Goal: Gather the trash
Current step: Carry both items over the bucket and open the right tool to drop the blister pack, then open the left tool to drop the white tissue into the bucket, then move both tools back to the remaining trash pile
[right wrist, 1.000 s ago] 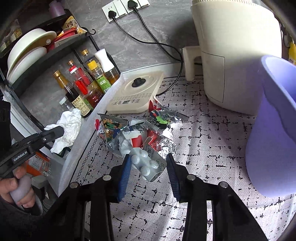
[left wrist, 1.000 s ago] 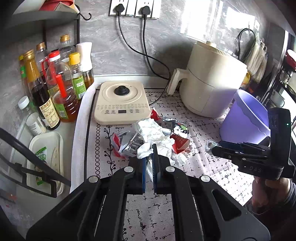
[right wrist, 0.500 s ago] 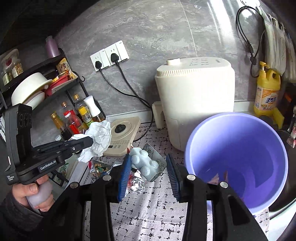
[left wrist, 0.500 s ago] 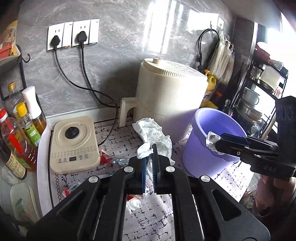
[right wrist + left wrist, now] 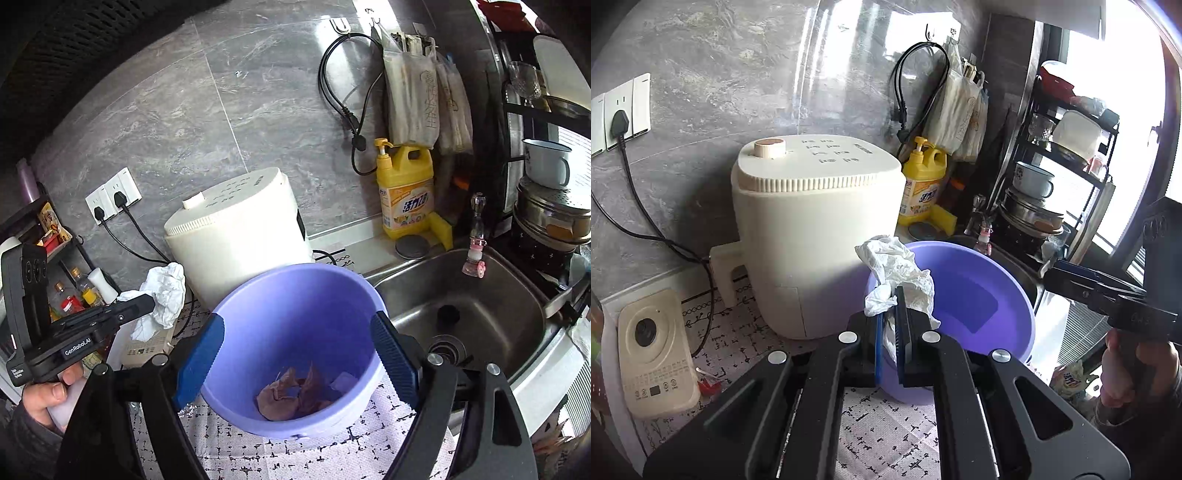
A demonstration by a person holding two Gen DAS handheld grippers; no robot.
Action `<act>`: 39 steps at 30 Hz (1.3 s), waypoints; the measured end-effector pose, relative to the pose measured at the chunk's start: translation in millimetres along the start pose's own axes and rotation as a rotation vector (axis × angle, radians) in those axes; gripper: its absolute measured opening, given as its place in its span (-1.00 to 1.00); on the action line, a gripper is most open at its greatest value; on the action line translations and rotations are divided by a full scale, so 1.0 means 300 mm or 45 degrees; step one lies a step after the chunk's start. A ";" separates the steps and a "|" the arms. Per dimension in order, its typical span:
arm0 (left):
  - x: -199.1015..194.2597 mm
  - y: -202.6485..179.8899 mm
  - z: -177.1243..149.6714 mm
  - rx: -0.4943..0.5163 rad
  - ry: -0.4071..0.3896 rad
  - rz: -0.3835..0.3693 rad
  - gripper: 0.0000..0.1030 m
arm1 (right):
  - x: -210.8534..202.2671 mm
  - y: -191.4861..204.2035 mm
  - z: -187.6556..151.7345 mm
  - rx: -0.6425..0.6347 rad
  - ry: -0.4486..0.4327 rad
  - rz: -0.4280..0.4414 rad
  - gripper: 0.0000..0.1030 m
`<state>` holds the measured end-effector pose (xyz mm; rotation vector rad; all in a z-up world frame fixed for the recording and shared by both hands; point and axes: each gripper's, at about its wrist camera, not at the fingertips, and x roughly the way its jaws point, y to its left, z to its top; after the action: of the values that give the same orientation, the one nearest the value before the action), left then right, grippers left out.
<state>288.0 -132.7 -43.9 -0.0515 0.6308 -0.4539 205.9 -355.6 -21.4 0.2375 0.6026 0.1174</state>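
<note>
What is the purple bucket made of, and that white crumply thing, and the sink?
The purple bucket looks like plastic: smooth, evenly coloured, with a soft sheen and a thin moulded rim. The white crumply thing, pinched in the left hand-held gripper, seems to be tissue or paper towel: matt, soft-edged creases. The sink looks like brushed stainless steel, grey and dully reflective.

Patterned counter mat (image 5: 886, 424), purple bucket (image 5: 295, 295), cream air fryer (image 5: 812, 240), induction cooker (image 5: 653, 354), red wrapper scrap (image 5: 709, 386).
</note>
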 end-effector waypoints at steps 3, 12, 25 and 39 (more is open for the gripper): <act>0.056 -0.048 0.011 0.023 0.028 -0.058 -0.88 | -0.048 -0.075 -0.017 0.049 -0.023 -0.088 0.56; 0.158 -0.191 0.052 0.097 0.043 -0.179 -0.85 | -0.170 -0.221 -0.047 0.153 -0.071 -0.202 0.56; 0.036 -0.081 -0.028 0.039 -0.048 0.022 0.88 | -0.097 -0.147 -0.087 0.099 -0.026 -0.082 0.86; -0.194 0.224 -0.218 -0.197 -0.038 0.399 0.88 | 0.110 0.186 -0.071 -0.170 0.073 0.286 0.86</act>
<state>234.8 -41.6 -76.7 -0.1039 0.6310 -0.1008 218.6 -291.7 -42.2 0.1725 0.6210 0.3811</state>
